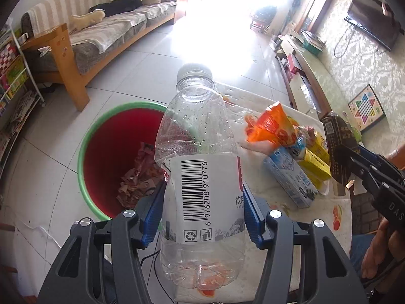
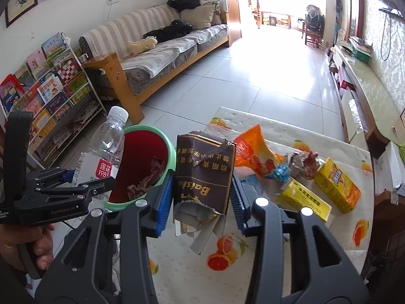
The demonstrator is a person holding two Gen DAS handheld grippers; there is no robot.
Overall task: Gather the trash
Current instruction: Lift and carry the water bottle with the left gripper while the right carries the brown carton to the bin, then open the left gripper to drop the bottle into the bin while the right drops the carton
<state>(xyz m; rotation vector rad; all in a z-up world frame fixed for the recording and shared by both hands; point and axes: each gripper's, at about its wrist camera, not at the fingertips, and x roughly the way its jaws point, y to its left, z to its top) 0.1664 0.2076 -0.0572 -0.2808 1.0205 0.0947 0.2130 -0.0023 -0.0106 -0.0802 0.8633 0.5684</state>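
My left gripper (image 1: 202, 207) is shut on an empty clear plastic bottle (image 1: 200, 157) with a white label, held upright beside the red bin with a green rim (image 1: 86, 136); the bottle also shows in the right wrist view (image 2: 103, 149). My right gripper (image 2: 202, 190) is shut on a torn dark brown cigarette pack (image 2: 205, 169), held above the table's near left edge, close to the bin (image 2: 167, 136). The pack also shows at the right of the left wrist view (image 1: 338, 147). The bin holds brown crumpled scraps (image 1: 139, 177).
A table with an orange-print cloth (image 2: 227, 273) carries an orange snack bag (image 2: 253, 149), two yellow boxes (image 2: 336, 185), a blue-white carton (image 1: 291, 174) and crumpled wrappers (image 2: 303, 164). A sofa (image 2: 164, 48) and a bookshelf (image 2: 48, 83) stand on the left, beyond the tiled floor.
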